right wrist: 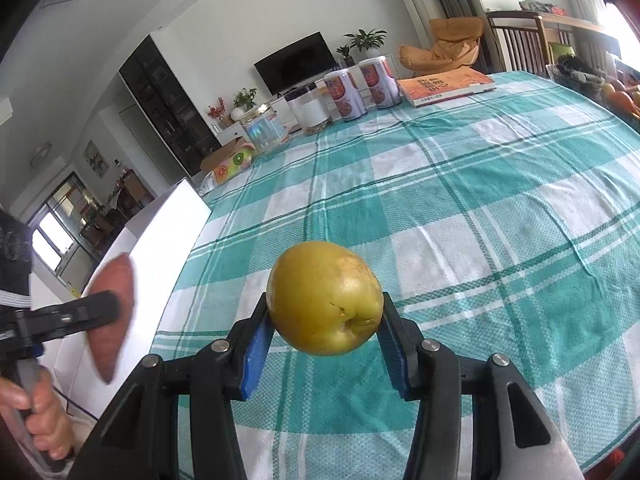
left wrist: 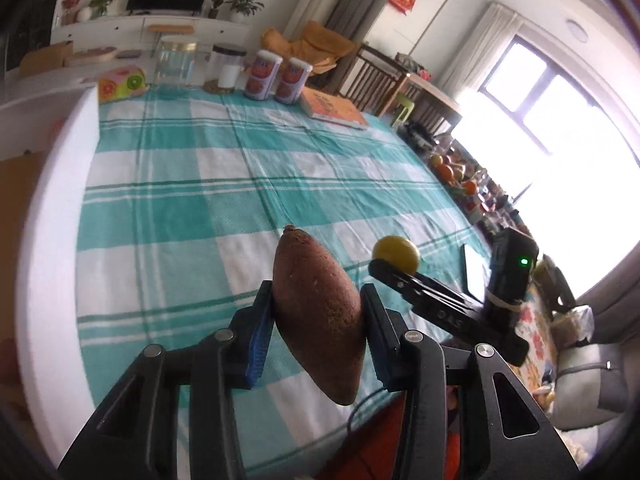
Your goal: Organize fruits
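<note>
The left gripper (left wrist: 318, 312) clamps one sweet potato (left wrist: 316, 312) and the right gripper (right wrist: 325, 312) one yellow pear (right wrist: 326, 298), both above the near tablecloth (right wrist: 500, 200), with two cans (left wrist: 276, 76) and two jars (left wrist: 200, 66) at the far edge.

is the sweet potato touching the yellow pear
Apart. The left wrist view shows the sweet potato and yellow pear in separate grippers, tablecloth visible between them.
</note>
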### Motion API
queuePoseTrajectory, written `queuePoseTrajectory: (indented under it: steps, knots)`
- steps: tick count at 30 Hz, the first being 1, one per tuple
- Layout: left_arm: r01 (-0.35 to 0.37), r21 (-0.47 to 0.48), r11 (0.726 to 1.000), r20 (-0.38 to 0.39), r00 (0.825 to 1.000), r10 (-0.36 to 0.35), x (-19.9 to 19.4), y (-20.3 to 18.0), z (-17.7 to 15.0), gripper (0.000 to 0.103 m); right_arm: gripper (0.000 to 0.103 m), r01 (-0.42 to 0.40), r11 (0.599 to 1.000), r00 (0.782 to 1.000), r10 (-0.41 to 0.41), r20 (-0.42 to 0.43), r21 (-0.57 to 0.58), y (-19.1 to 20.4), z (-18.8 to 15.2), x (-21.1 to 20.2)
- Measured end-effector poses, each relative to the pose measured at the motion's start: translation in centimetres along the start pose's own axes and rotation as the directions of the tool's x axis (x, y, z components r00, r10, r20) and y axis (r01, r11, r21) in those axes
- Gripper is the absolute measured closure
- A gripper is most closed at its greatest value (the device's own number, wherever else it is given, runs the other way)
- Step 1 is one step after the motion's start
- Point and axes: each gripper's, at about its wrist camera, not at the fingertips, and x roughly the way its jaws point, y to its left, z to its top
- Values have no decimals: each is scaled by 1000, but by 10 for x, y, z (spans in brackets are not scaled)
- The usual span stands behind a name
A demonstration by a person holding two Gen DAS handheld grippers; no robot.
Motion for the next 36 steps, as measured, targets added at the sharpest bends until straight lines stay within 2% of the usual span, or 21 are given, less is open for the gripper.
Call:
queuePoseTrajectory:
  steps: [3, 5, 8, 10, 13, 15, 19, 21, 22, 23, 24, 25, 26, 28, 30, 33, 35, 36]
  knots:
    - [-13, -62, 998, 93, 995, 19, -65, 22, 3, 59, 53, -86, 996, 996, 84, -40, -27, 37, 6, 12]
    - [-36, -126, 991, 148, 987, 55, -98, 48, 9, 59, 53, -164, 985, 985, 159, -73, -59, 73, 13, 20]
    - [-140, -223, 965, 214, 958, 189, -132, 95, 13, 59, 53, -279, 951, 956, 261, -136, -131, 136, 24, 34]
    - [-200, -307, 931, 206, 941, 269, -140, 134, 12, 59, 53, -346, 921, 930, 313, -191, -177, 180, 28, 47]
    - [-301, -392, 869, 116, 921, 372, -125, 191, 4, 59, 53, -433, 873, 882, 357, -308, -227, 242, 27, 74]
    - [-357, -429, 830, 31, 912, 409, -106, 223, -2, 59, 53, -453, 850, 852, 324, -411, -269, 278, 19, 100]
    - [-405, -467, 786, -89, 906, 414, -71, 261, -8, 59, 53, -402, 826, 838, 159, -521, -395, 326, -5, 155]
    - [-398, -481, 781, -119, 912, 392, -66, 270, -9, 58, 53, -383, 805, 840, 99, -533, -454, 343, -15, 172]
    - [-415, -471, 778, -125, 905, 407, -63, 270, -6, 57, 52, -364, 794, 843, 59, -534, -487, 350, -19, 179]
    - [-447, -450, 773, -132, 889, 438, -62, 268, -4, 56, 51, -347, 787, 851, 35, -524, -511, 355, -20, 182]
    - [-472, -431, 769, -135, 877, 462, -62, 265, -2, 46, 43, -337, 785, 861, 33, -507, -520, 358, -19, 182]
    - [-485, -419, 767, -128, 868, 479, -62, 262, 0, 34, 28, -329, 790, 870, 41, -492, -518, 360, -15, 180]
    - [-496, -418, 761, -110, 859, 499, -67, 259, 2, 32, 24, -308, 798, 884, 38, -467, -518, 359, -9, 176]
    - [-532, -396, 749, -66, 829, 555, -78, 250, 4, 29, 15, -294, 811, 902, 59, -429, -505, 355, 6, 164]
    - [-586, -351, 731, -2, 781, 625, -94, 235, 4, 27, 11, -273, 823, 918, 67, -391, -499, 354, 19, 152]
    - [-682, -280, 676, 134, 669, 731, -114, 197, 6, 20, 5, -233, 839, 936, 57, -347, -491, 349, 35, 132]
    - [-729, -281, 624, 203, 591, 781, -126, 176, 3, 13, 3, -227, 853, 938, 60, -342, -471, 346, 39, 118]
    - [-738, -298, 606, 210, 568, 796, -130, 169, 2, 12, 3, -222, 858, 938, 58, -343, -463, 345, 38, 112]
